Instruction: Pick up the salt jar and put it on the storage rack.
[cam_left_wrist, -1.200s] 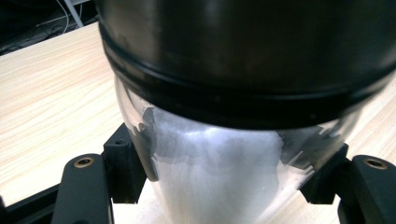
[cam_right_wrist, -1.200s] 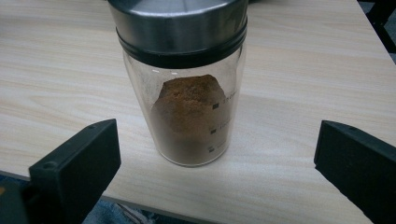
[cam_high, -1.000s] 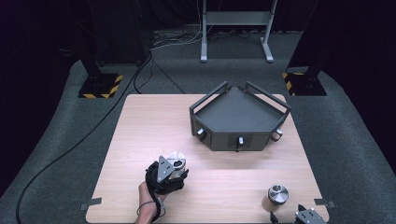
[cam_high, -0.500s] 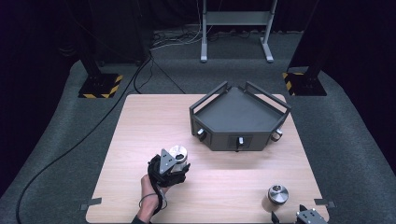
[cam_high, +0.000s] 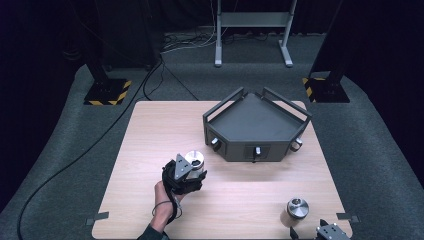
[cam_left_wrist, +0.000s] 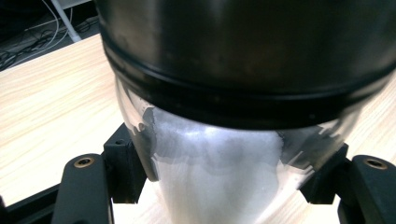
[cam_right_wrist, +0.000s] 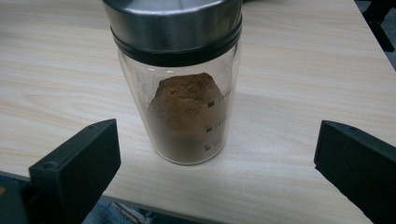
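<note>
We see the desk (cam_high: 150, 130) carrying a dark tray (cam_high: 257, 125) toward its far right corner. Since a second ago our left gripper (cam_high: 192, 170) has carried its jar of white powder (cam_high: 195, 161) from the near left part toward the middle. Its own view shows the jaws clamped on that jar's glass (cam_left_wrist: 210, 177). The right gripper (cam_right_wrist: 215, 163) stands wide open, holding nothing, at the near right corner before the jar of brown powder (cam_right_wrist: 187, 112).
</note>
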